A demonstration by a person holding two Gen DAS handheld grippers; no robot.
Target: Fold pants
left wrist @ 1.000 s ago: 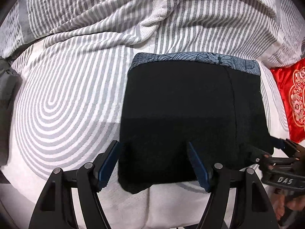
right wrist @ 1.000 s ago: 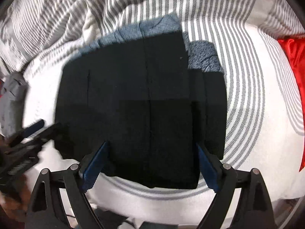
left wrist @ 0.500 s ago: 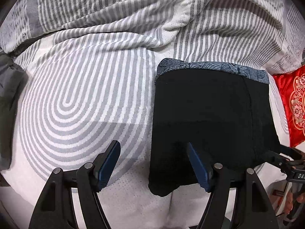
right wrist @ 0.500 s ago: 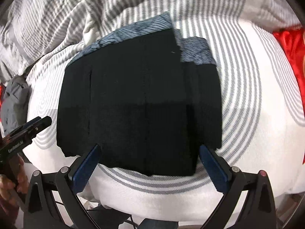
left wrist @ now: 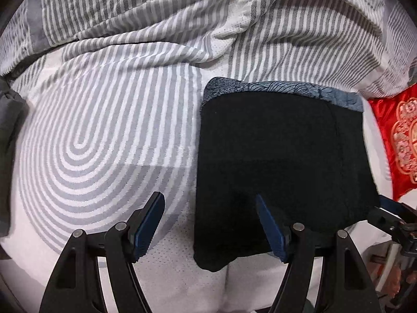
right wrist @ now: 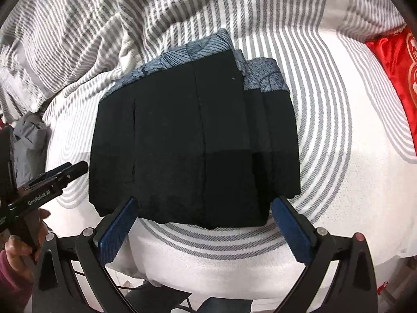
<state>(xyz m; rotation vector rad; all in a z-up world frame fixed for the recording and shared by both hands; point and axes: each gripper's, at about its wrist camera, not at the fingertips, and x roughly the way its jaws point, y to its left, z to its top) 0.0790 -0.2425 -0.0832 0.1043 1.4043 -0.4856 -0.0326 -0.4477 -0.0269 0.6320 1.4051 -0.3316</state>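
Observation:
The black pants (left wrist: 276, 161) lie folded into a flat rectangle on the striped bed, with a blue-grey patterned band (left wrist: 281, 90) along the far edge. They also show in the right wrist view (right wrist: 192, 140). My left gripper (left wrist: 209, 225) is open and empty, over the pants' near left corner. My right gripper (right wrist: 202, 228) is open and empty, just short of the pants' near edge. The left gripper also shows at the left of the right wrist view (right wrist: 52, 180).
A white and grey striped bedsheet (left wrist: 99, 135) covers the bed, with a rumpled striped duvet (left wrist: 182, 18) at the back. A red embroidered cushion (left wrist: 398, 143) lies to the right. A grey garment (right wrist: 30, 140) lies at the left.
Both grippers have pulled back from the folded pants. The left gripper has shifted left, so the pants now sit to the right in its view. The right gripper has opened wider.

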